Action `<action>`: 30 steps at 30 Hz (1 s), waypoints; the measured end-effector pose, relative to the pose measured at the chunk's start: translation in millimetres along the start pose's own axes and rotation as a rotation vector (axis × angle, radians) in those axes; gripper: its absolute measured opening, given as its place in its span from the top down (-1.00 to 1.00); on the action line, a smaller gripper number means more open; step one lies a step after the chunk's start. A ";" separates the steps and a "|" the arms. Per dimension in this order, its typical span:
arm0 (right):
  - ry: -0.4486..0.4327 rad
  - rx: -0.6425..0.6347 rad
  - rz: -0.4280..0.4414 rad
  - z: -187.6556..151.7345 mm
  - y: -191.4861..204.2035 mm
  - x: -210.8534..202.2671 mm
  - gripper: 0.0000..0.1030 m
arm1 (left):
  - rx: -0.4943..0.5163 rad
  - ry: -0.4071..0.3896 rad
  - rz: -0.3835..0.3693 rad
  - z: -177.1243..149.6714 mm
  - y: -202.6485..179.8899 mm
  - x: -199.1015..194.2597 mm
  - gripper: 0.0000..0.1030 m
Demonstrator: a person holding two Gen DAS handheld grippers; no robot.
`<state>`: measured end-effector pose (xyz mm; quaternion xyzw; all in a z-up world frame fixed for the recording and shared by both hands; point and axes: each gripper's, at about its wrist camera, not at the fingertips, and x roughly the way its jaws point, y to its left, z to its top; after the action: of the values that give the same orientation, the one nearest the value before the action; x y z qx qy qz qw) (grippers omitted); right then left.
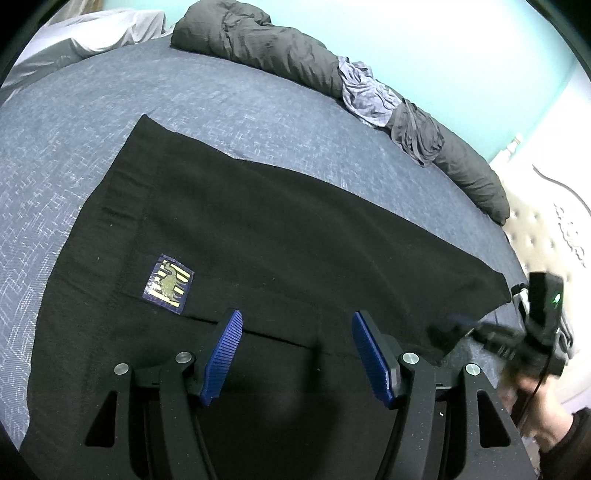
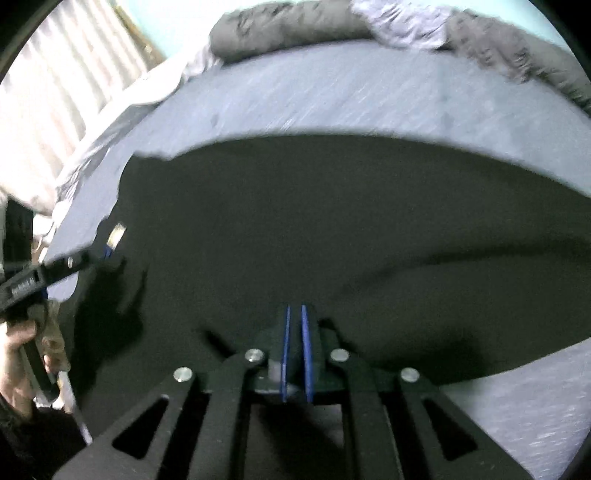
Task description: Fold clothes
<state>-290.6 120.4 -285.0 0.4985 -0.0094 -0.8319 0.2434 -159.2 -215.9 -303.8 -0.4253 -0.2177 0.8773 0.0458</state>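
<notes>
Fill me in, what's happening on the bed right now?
A person is folding a black garment spread flat on the blue bed. The right hand-held gripper looks pinched shut on the cloth near its edge. The left hand-held gripper hangs open over the garment beside its patch, gripping nothing.

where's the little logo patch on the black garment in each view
Left wrist view: the logo patch sits lower left of centre on the black garment, just beyond the open left tool.
Right wrist view: the patch shows small and blurred at the left edge, beside the left tool.
Shared landmark: the rolled grey bedding along the far side of the bed.
</notes>
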 end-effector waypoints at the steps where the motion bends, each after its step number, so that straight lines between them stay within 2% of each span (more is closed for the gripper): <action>1: -0.016 0.025 -0.039 2.1 -18.0 -11.6 0.68 | 0.000 0.000 0.002 -0.2 0.2 0.4 -0.30; 3: -0.048 0.134 -0.116 -1.3 -62.2 -29.8 0.47 | -0.001 0.003 0.006 -0.2 0.0 2.2 -0.34; 5: -0.065 0.258 -0.178 -5.3 -107.5 -37.9 0.38 | -0.003 0.006 0.007 0.0 -0.4 4.5 -0.35; 8: -0.070 0.438 -0.261 -22.1 -179.3 -55.5 0.37 | 0.008 0.014 0.010 -0.3 -5.6 9.5 -0.36; 11: -0.074 0.540 -0.283 -35.6 -218.8 -61.2 0.36 | 0.021 0.021 0.014 -0.7 -11.2 14.7 -0.36; 15: -0.126 0.632 -0.223 -45.4 -246.1 -67.0 0.33 | 0.043 0.029 0.016 -0.4 -20.0 21.0 -0.36; 20: -0.136 0.678 -0.185 -46.0 -252.8 -57.4 0.34 | 0.053 0.042 0.025 -1.9 -25.4 28.2 -0.36; 23: -0.164 0.685 -0.189 -52.8 -252.8 -65.2 0.90 | 0.055 0.046 0.026 -2.4 -27.7 30.9 -0.36; 28: -0.201 0.669 -0.204 -71.1 -246.8 -75.5 0.95 | 0.062 0.051 0.023 -1.7 -28.6 31.6 -0.36; 30: -0.187 0.669 -0.200 -80.2 -248.5 -73.7 0.95 | 0.062 0.052 0.024 -2.3 -28.1 30.9 -0.36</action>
<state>-293.7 388.2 -328.7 0.4708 -0.2548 -0.8445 -0.0177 -179.9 -181.6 -315.7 -0.4488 -0.1839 0.8728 0.0543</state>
